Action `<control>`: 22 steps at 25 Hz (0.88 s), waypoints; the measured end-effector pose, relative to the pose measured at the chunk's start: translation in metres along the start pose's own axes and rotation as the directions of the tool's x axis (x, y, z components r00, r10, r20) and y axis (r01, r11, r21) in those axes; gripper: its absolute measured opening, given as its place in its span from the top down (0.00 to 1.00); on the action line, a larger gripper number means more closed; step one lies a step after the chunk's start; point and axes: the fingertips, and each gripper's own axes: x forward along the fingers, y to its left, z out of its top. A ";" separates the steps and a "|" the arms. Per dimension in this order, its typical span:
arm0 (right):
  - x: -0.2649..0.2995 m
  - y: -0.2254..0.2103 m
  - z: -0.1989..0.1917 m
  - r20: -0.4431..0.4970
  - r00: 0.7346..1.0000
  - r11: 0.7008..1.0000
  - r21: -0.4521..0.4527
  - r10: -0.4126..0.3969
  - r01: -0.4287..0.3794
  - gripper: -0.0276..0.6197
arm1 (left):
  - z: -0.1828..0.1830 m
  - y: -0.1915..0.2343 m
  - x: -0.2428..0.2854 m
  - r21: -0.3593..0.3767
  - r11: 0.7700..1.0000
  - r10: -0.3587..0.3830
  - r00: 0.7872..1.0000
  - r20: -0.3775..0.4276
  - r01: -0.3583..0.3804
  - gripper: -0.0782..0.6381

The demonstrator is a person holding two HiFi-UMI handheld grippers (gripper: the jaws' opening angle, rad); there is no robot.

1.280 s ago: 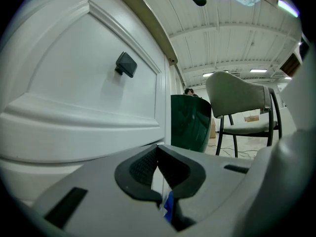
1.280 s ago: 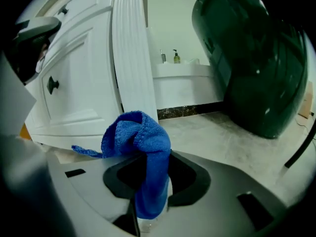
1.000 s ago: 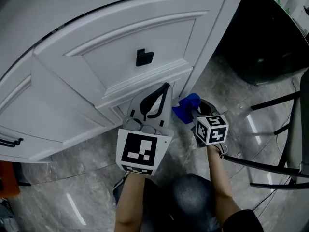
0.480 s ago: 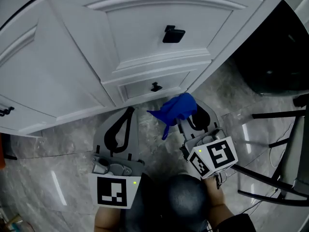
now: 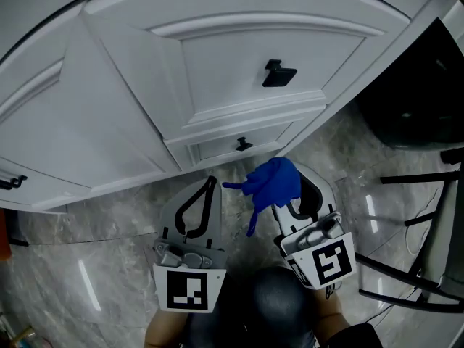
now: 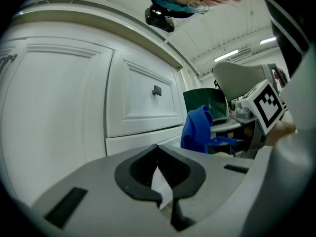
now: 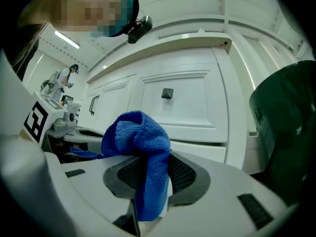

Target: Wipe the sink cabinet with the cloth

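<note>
The white sink cabinet fills the top of the head view, with a black square knob on its door and a smaller knob on the low panel beneath. My right gripper is shut on a blue cloth, which bunches over its tips and hangs down to the left. In the right gripper view the cloth hangs between the jaws, clear of the cabinet. Left of it, my left gripper is shut and holds nothing. Both point at the cabinet's base over the floor.
A dark bin stands right of the cabinet, with a black metal chair frame at the right edge. The floor is grey marble tile. A bar handle shows on a further cabinet door.
Both grippers have drawn back from the cabinet's base toward the person. The cloth stays held in the right gripper, and the door knob now sits higher and further right in view.
</note>
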 end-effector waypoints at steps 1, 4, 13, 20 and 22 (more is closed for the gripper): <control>-0.001 0.000 0.004 0.007 1.000 1.000 0.001 -0.004 0.004 0.78 | 0.001 -0.001 0.000 -0.012 1.000 -0.001 1.000 -0.002 0.001 0.89; -0.005 -0.002 0.020 0.014 0.999 0.999 0.016 -0.033 0.033 0.78 | 0.017 -0.002 -0.001 -0.072 0.997 0.006 1.000 -0.008 -0.007 0.89; -0.026 0.008 0.130 -0.120 0.992 0.977 0.212 0.044 -0.017 0.78 | 0.127 -0.015 -0.035 -0.086 0.996 -0.047 0.989 -0.143 0.035 0.89; -0.048 0.000 0.272 -0.134 0.985 0.977 0.197 0.107 -0.079 0.78 | 0.269 -0.005 -0.069 -0.308 0.949 0.034 0.996 -0.088 -0.060 0.89; -0.062 -0.003 0.317 -0.136 0.985 0.974 0.214 0.109 -0.078 0.78 | 0.313 -0.005 -0.082 -0.295 0.954 0.032 0.995 -0.097 -0.059 0.89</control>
